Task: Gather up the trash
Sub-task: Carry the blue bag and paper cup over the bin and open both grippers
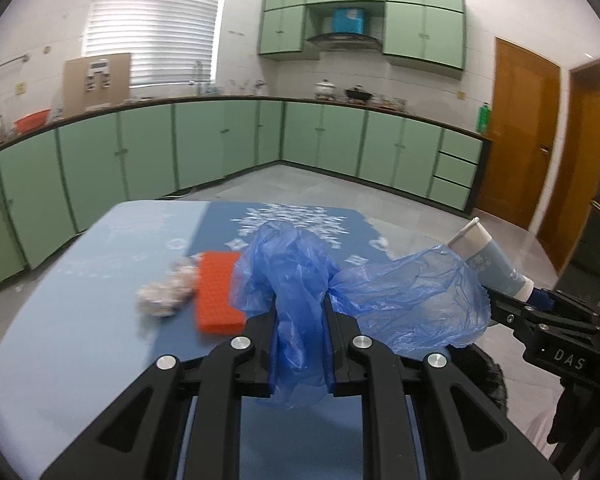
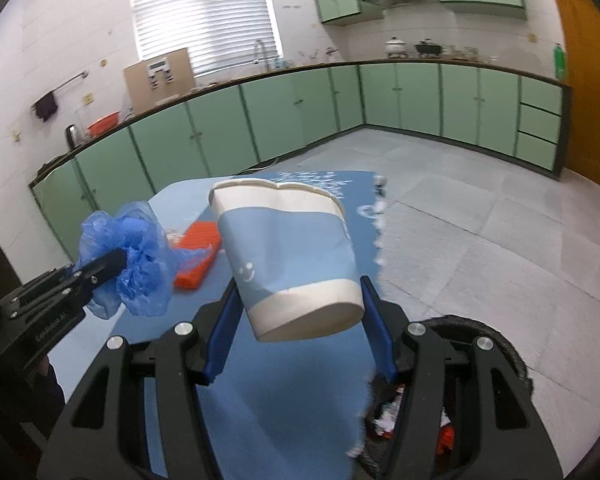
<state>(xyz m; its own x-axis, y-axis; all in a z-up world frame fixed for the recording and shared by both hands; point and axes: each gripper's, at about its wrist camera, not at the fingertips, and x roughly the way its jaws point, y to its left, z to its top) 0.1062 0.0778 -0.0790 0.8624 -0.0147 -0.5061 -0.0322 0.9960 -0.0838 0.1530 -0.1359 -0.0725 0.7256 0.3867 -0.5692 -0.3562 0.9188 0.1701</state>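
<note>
Nearest the left wrist camera, the left gripper [image 1: 300, 312] has its jaws drawn narrow, pinching a crumpled blue plastic bag [image 1: 300, 276] that billows out to both sides above the desk [image 1: 80, 280]. Nearest the right wrist camera, the right gripper [image 2: 300, 320] clamps a blue-and-white paper cup [image 2: 288, 248] between blue-padded jaws set about half apart; the cup is dented at its rim and tilts with its base toward the lens. Below it, off the desk's edge, a dark bin [image 2: 512, 356] holds scraps of rubbish. Farther out on the desk's blue cloth lie an orange block [image 1: 218, 292] and, just beside it to the left, a wad of clear crumpled wrapping [image 1: 166, 290]. Beyond the desk stand green cabinets [image 1: 220, 144] under a slatted window blind [image 1: 152, 28].
</note>
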